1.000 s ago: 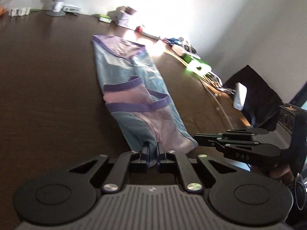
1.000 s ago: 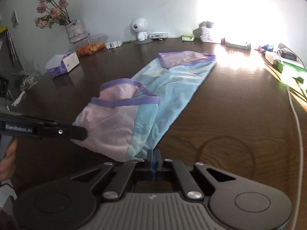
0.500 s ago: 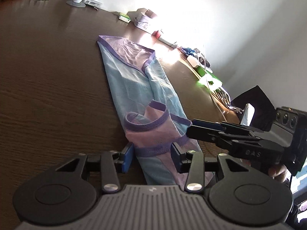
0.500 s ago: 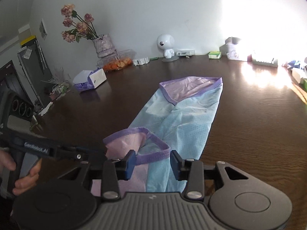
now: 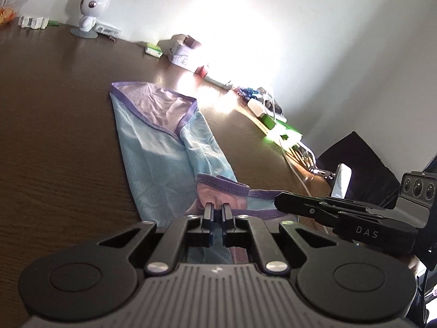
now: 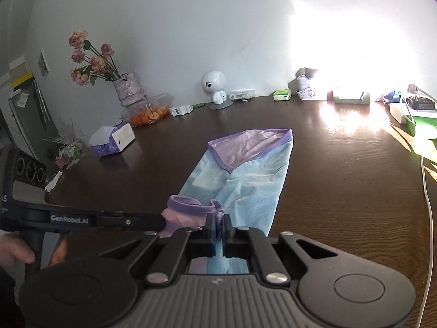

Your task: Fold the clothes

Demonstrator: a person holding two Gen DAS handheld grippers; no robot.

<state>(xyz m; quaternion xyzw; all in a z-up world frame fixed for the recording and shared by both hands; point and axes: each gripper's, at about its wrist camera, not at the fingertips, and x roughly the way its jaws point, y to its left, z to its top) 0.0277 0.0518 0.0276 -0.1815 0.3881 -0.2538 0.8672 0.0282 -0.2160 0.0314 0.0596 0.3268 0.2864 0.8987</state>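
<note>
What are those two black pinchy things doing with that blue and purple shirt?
A person is folding a light blue and purple garment on a dark wooden table, holding a pinching tool in each hand. The left gripper and the right gripper have just snapped closed, each pinching the near end of the cloth by its purple-trimmed edge. The far end lies flat on the table. The fold is only partly done.
</note>
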